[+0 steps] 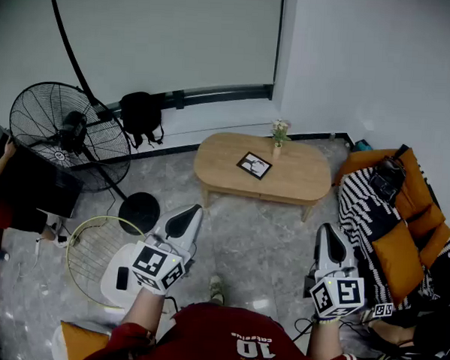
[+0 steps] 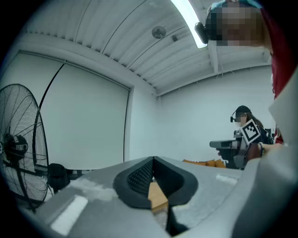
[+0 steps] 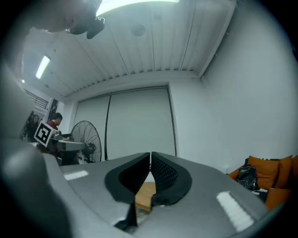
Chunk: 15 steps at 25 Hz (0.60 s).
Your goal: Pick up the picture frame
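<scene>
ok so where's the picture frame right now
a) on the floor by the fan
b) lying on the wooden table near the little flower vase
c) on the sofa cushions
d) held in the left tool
b: the head view shows the picture frame lying flat on the oval wooden table, just beside the small flower vase.

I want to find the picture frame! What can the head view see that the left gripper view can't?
Only the head view shows the picture frame lying flat on the wooden table, near a small flower vase. Only the left gripper view shows the ceiling light. Both show the big black fan and the left gripper, jaws together.
</scene>
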Available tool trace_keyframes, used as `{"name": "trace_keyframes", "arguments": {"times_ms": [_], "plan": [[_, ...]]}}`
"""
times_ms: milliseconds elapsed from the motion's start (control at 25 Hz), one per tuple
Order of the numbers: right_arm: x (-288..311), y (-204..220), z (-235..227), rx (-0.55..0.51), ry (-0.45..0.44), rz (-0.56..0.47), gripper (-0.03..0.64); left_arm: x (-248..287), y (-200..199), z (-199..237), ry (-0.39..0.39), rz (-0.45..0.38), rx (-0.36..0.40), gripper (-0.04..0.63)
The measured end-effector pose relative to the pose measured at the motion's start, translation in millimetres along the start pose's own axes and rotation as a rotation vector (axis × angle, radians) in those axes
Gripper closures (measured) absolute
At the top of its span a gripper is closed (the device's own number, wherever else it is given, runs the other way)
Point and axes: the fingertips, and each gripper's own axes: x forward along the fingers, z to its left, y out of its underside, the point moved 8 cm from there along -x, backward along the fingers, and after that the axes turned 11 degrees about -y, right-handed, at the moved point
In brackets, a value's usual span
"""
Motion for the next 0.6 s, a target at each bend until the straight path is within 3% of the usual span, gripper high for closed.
{"name": "trace_keyframes", "arguments": {"times_ms": [360,600], "plan": [[-22,-7,-25,-0.001,-0.017,0.009,0.618,2,-7,-38,-0.013,-0.004,-0.007,0.592],[-19,-6,6,-0.015,0.001,0.019,0.618,-15,0,-16,0.004,-0.002,-0.030,0.592]]}}
